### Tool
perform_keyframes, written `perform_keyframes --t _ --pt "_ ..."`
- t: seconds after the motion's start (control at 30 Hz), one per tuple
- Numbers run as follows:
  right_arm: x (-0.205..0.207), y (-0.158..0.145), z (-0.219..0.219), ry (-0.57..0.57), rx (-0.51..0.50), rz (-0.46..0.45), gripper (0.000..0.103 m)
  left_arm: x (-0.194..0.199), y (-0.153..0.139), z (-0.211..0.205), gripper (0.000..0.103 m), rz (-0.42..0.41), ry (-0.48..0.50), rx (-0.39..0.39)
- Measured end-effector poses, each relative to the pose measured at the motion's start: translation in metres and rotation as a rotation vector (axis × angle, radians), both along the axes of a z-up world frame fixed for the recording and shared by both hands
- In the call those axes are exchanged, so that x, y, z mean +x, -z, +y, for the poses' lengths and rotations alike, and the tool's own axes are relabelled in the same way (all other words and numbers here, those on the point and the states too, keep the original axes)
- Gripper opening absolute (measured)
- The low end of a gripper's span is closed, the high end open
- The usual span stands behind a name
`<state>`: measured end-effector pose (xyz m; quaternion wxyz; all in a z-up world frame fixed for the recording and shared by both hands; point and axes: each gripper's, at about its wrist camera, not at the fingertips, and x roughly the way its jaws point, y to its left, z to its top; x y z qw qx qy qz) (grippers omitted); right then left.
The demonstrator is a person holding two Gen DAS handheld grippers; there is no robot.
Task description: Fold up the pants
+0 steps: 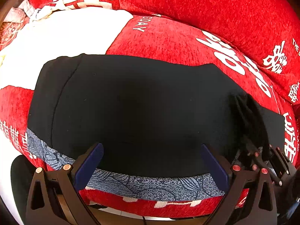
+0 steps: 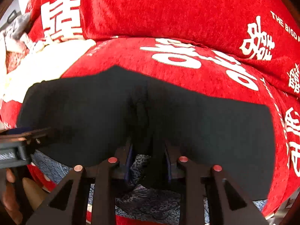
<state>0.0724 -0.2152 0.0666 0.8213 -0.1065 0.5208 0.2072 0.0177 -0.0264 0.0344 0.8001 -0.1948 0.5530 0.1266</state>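
Note:
The black pants [image 1: 140, 105] lie spread on a red sofa seat, with a blue patterned layer [image 1: 150, 185] showing along the near edge. My left gripper [image 1: 151, 150] is open wide just above the near edge of the pants, holding nothing. My right gripper [image 2: 148, 148] is shut on a pinched fold of the black pants [image 2: 142, 112], which puckers up between its fingers. In the left wrist view the right gripper [image 1: 262, 157] shows at the right with the bunched fabric. In the right wrist view the left gripper [image 2: 22, 140] shows at the left edge.
The red sofa seat cushion [image 1: 168, 41] with white characters carries the pants. Red back cushions [image 1: 206, 3] rise behind. A white cloth [image 1: 65, 35] lies at the far left, with crumpled clothes [image 1: 22, 15] beyond it. The sofa's front edge [image 1: 150, 206] is just under the grippers.

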Motion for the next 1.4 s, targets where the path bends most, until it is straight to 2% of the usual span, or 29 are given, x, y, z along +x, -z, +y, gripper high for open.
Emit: perform_keyframes --t 0.07,0.13,0.2,0.27,0.33,0.4,0.47,0.53,0.63,0.67,0.73,0.77,0.8,0.83,0.9,1.07,1.2,1.3,1.4 --pt "-0.002 -0.005 -0.003 -0.021 0.068 0.06 0.073 0.002 -0.002 0.0 0.103 -0.005 -0.002 0.004" --pt "-0.01 -0.02 -0.013 -0.025 0.14 0.071 0.074 0.005 -0.007 0.001 0.103 -0.011 -0.004 0.007" --pt "-0.017 -0.045 -0.036 -0.015 0.215 0.028 0.075 0.01 -0.016 -0.003 0.103 -0.025 -0.001 0.009" --pt "-0.018 -0.061 -0.065 0.025 0.262 -0.02 0.08 0.019 -0.025 -0.011 0.103 -0.043 0.022 -0.01" --pt "-0.014 -0.067 -0.105 0.112 0.285 -0.051 0.081 0.027 -0.036 -0.027 0.103 -0.061 0.064 -0.02" --pt "-0.008 -0.054 -0.139 0.182 0.301 0.009 0.081 0.039 -0.046 -0.058 0.103 -0.077 0.145 -0.022" --pt "-0.007 -0.029 -0.167 0.25 0.305 0.109 0.08 0.048 -0.053 -0.092 0.103 -0.086 0.241 -0.015" --pt "-0.017 -0.012 -0.18 0.259 0.351 0.161 0.079 0.055 -0.054 -0.123 0.103 -0.093 0.332 -0.01" --pt "-0.034 -0.012 -0.173 0.21 0.303 0.112 0.079 0.064 -0.038 -0.155 0.103 -0.053 0.391 -0.007" --pt "-0.035 -0.011 -0.17 0.195 0.279 0.114 0.079 0.066 -0.031 -0.16 0.103 -0.031 0.399 0.0" --pt "-0.036 -0.015 -0.167 0.166 0.27 0.12 0.079 0.069 -0.005 -0.161 0.103 0.064 0.384 0.042" --pt "-0.034 -0.022 -0.172 0.166 0.283 0.103 0.08 0.07 0.002 -0.16 0.103 0.079 0.376 0.033" --pt "-0.033 -0.028 -0.177 0.171 0.294 0.079 0.08 0.067 0.005 -0.156 0.103 0.06 0.369 0.009" --pt "-0.028 -0.035 -0.181 0.181 0.303 0.046 0.08 0.064 0.002 -0.155 0.103 0.034 0.372 0.029" --pt "-0.007 -0.04 -0.185 0.197 0.3 0.023 0.08 0.063 0.002 -0.157 0.103 0.036 0.372 0.05" --pt "0.054 -0.02 -0.163 0.141 0.258 0.082 0.081 0.057 0.002 -0.162 0.103 0.026 0.353 0.079" --pt "0.09 -0.01 -0.143 0.11 0.195 0.078 0.084 0.055 0.004 -0.157 0.103 0.022 0.35 0.07" --pt "0.087 -0.011 -0.139 0.094 0.159 0.071 0.085 0.052 0.005 -0.152 0.103 0.023 0.352 0.061" --pt "0.054 -0.012 -0.143 0.068 0.148 0.049 0.085 0.049 0.005 -0.15 0.103 0.017 0.355 0.059"
